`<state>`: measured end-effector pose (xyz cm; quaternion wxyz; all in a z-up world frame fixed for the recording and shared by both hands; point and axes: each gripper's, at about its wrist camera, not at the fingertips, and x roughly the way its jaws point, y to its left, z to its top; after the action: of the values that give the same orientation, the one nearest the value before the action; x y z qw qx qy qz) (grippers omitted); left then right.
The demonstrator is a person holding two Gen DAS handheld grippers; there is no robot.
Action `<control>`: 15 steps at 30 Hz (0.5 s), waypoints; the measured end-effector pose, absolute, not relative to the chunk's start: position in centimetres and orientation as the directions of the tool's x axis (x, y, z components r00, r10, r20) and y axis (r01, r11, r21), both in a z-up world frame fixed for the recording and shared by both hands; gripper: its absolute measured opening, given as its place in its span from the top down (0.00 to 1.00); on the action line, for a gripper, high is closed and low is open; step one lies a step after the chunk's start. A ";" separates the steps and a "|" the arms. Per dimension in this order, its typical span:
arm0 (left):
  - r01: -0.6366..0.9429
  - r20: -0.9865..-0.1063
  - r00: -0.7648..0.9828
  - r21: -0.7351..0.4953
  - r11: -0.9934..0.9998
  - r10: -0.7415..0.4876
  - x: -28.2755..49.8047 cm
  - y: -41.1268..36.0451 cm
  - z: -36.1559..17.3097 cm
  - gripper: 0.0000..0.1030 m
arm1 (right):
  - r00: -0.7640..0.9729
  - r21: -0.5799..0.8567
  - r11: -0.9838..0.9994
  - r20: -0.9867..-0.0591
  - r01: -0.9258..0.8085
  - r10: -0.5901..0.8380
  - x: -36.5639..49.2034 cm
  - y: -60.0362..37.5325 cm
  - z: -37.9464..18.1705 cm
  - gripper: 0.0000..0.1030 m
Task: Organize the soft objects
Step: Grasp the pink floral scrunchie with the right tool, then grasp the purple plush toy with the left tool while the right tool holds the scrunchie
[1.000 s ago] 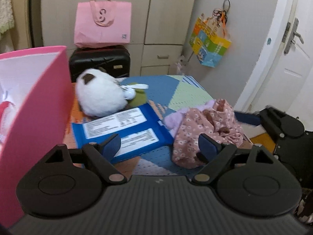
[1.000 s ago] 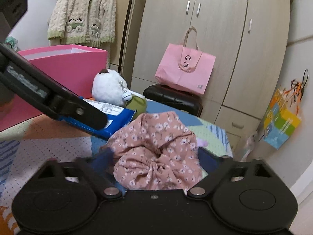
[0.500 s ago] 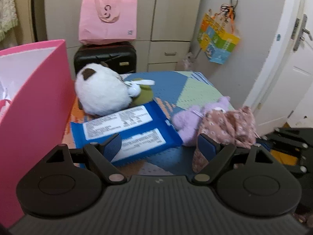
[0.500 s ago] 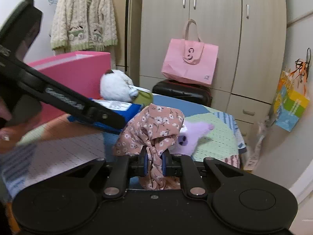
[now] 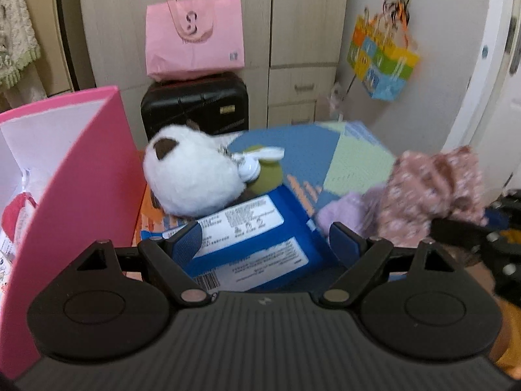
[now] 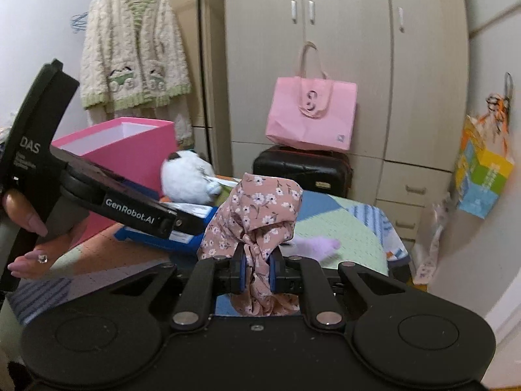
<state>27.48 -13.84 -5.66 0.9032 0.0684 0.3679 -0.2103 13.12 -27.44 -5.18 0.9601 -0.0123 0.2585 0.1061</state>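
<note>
While right tool (image 6: 256, 270) pinches floral cloth (image 6: 260, 208)

Thin floral cloth (image 6: 260, 208), fluffy white plush (image 5: 192, 176), glossy blue plastic packet (image 5: 257, 238)

Pink tote bag (image 6: 312, 114) standing on black suitcase (image 6: 302, 169), before beige wardrobe (image 6: 342, 49). Knitted cardigan (image 6: 133, 49) hanging at left. Colourful bag (image 6: 483, 176) hanging at right.

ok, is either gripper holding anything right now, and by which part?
The right gripper is shut on the pink floral cloth, pinching a gathered bunch near its lower end. The left gripper is open and holds nothing.
</note>
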 end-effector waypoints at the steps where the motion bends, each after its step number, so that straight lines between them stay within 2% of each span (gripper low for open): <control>1: 0.431 -0.702 0.635 -0.024 0.902 -0.322 27.6 -14.0 -5.8 0.17 | 0.845 0.037 0.980 -0.501 -0.194 0.186 12.9 -27.7 -5.4 0.85; 6: 0.475 -0.691 0.608 -0.077 0.876 -0.390 27.4 -14.6 -5.1 0.17 | 0.853 0.085 0.988 -0.497 -0.132 0.157 11.6 -29.6 -5.5 0.85; 11: 0.559 -0.670 0.577 -0.093 0.824 -0.467 27.1 -16.5 -4.7 0.17 | 0.844 0.065 0.996 -0.529 -0.059 0.084 12.2 -30.7 -5.8 0.85; 15: 0.628 -0.708 0.499 -0.101 0.772 -0.499 27.0 -18.7 -5.8 0.17 | 0.814 0.047 0.999 -0.580 -0.022 0.045 13.1 -30.9 -7.1 0.85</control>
<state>26.99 -18.69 -5.76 0.8615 0.0850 0.3789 -0.3272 13.10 -30.93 -7.12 0.9521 0.0193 0.3047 0.0175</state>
